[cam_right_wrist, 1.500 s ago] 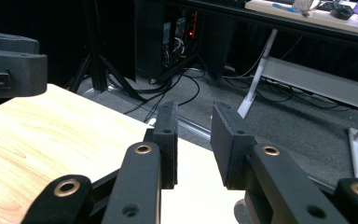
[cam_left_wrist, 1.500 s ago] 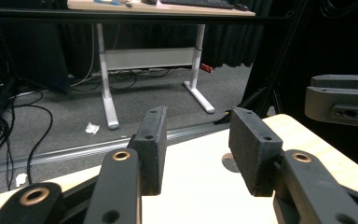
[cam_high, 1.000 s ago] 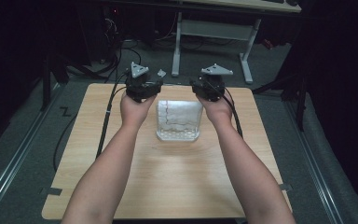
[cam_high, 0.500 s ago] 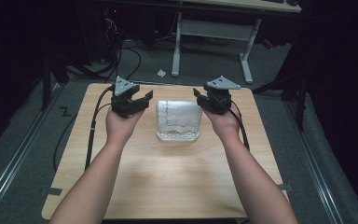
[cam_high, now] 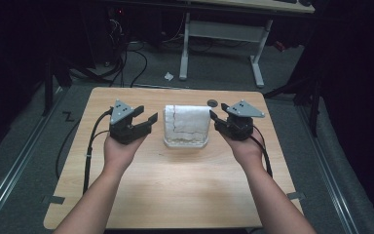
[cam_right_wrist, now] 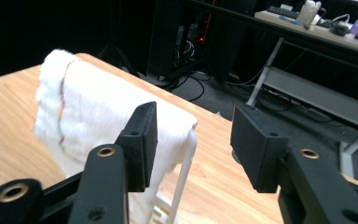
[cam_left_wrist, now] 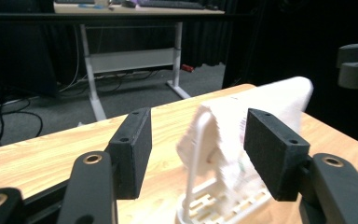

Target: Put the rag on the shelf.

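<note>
A white cloth with a thin coloured stitched line hangs over a small white plastic rack near the wooden table's far edge, midway between its side edges. The left gripper and right gripper flank it, jaws open and empty. A careless one-sided tug would probably tip the light rack or drag the cloth off.

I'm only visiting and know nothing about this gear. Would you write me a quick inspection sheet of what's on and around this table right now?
Surface: light wooden table, with a small dark round spot near its far edge.
Job's things: white cloth with a coloured stitched line, draped over a white plastic rack mid-table.
Clutter: nothing seen on the table.
Grippers: left hand-held gripper open, left of the cloth, apart from it; right hand-held gripper open, right of the cloth; contact cannot be told.
Cables: black cables trail from the left hand-held gripper over the table's left edge.
Surroundings: grey floor, white desk legs, crumpled paper scrap, dark backdrop.
</note>
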A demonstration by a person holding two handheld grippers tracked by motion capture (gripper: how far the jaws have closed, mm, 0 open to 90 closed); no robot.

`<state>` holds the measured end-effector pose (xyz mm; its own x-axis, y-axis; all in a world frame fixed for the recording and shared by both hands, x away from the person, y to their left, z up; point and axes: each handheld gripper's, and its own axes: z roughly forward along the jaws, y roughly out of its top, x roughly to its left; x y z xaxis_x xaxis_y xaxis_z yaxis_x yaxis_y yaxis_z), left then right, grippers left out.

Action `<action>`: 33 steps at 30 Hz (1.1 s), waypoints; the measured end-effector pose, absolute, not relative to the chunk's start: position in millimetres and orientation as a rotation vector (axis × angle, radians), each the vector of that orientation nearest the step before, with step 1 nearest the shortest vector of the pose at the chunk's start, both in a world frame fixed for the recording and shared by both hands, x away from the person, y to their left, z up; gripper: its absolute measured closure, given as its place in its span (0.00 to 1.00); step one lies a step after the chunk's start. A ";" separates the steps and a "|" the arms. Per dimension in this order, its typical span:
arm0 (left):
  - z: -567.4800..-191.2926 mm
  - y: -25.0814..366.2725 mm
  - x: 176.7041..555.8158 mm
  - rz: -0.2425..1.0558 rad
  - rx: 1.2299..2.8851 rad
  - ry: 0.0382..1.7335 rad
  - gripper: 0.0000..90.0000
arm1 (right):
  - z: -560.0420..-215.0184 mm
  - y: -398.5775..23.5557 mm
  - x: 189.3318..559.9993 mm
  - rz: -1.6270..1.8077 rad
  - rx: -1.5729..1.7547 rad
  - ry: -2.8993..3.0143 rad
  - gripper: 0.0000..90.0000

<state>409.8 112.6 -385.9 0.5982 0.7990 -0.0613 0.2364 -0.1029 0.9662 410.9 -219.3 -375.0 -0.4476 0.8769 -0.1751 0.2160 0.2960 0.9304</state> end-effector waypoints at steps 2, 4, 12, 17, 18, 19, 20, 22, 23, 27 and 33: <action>-391.4 112.4 402.5 0.590 1.663 0.864 0.46 | -378.1 -221.3 403.8 1.188 0.969 1.842 0.57; -399.2 112.4 395.9 0.575 1.675 0.867 0.46 | -381.7 -222.3 398.6 1.182 0.979 1.859 0.56; -437.6 108.8 373.6 0.489 1.761 0.868 0.44 | -407.7 -223.6 375.7 1.155 0.975 1.899 0.54; -469.7 108.4 361.3 0.438 1.840 0.885 0.43 | -428.1 -222.9 362.7 1.148 0.985 1.929 0.54; -476.2 108.8 358.9 0.422 1.856 0.889 0.43 | -432.8 -222.2 360.9 1.142 0.992 1.940 0.54; -482.6 110.0 357.0 0.389 1.864 0.896 0.43 | -437.7 -221.7 358.8 1.137 0.994 1.951 0.54; -489.1 111.7 355.0 0.352 1.862 0.906 0.43 | -442.3 -220.9 356.5 1.132 0.995 1.959 0.54; -500.7 113.9 348.3 0.349 1.882 0.907 0.43 | -450.9 -219.8 350.9 1.141 0.996 1.966 0.54; -505.7 114.9 345.0 0.350 1.899 0.904 0.43 | -455.3 -218.9 348.2 1.144 0.999 1.971 0.54; -521.2 119.2 331.9 0.339 1.963 0.891 0.43 | -473.9 -214.8 338.5 1.115 1.008 2.010 0.53; -527.2 126.6 313.1 0.326 2.020 0.848 0.42 | -515.2 -228.5 305.7 1.079 1.040 2.025 0.54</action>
